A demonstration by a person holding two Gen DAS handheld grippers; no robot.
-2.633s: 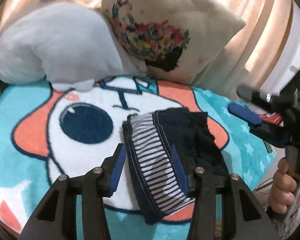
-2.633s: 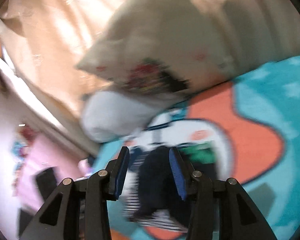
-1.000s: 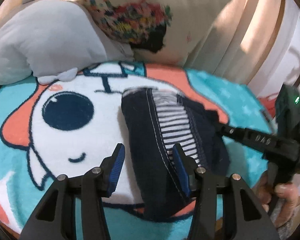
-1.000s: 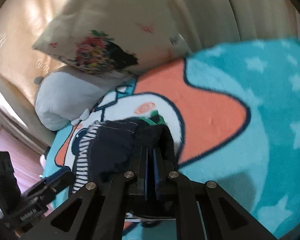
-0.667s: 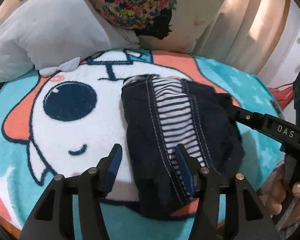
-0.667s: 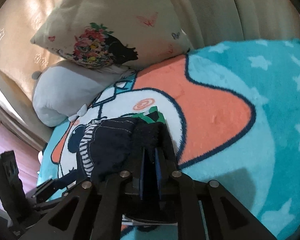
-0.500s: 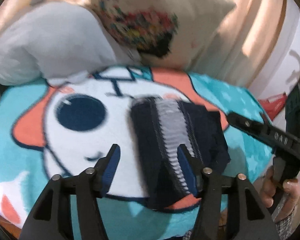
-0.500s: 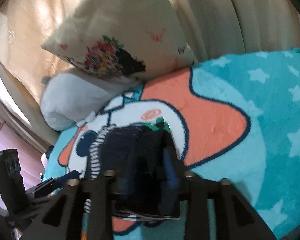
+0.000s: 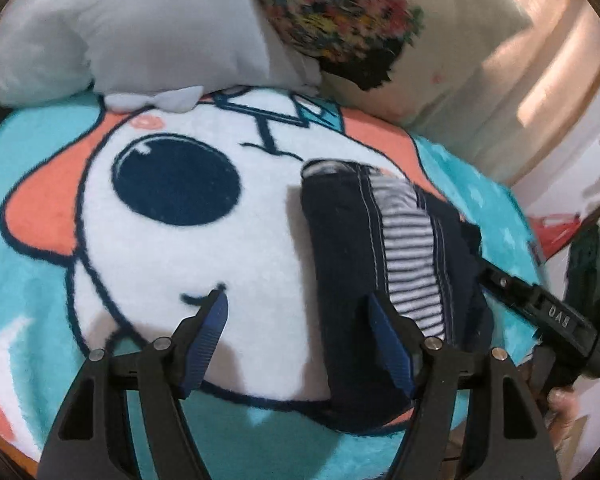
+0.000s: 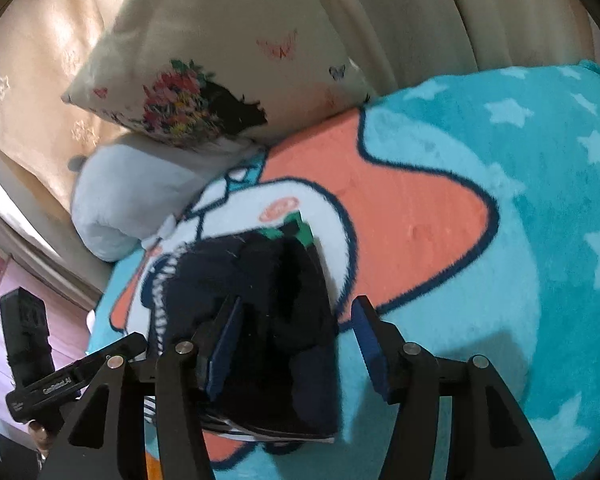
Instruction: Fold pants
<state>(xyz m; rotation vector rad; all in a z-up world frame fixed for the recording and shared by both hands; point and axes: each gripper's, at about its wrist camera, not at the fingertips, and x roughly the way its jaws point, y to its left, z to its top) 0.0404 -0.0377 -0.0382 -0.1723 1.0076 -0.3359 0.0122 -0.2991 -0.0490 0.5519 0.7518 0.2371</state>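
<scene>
Lying folded on the cartoon blanket [image 9: 172,248], the dark pants [image 9: 352,288] show a striped panel on top. The left gripper [image 9: 296,332] hovers spread, grasping nothing; the right gripper [image 10: 296,344] is likewise released, fingers [image 10: 224,348] straddling the bundle's edge

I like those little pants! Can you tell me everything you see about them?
The pants are dark navy, soft-looking cloth with pale stitching and a black-and-white striped panel. They lie folded into a thick bundle on the fuzzy cartoon blanket, near its front edge. Both grippers are open around them: left gripper, right gripper.
</scene>
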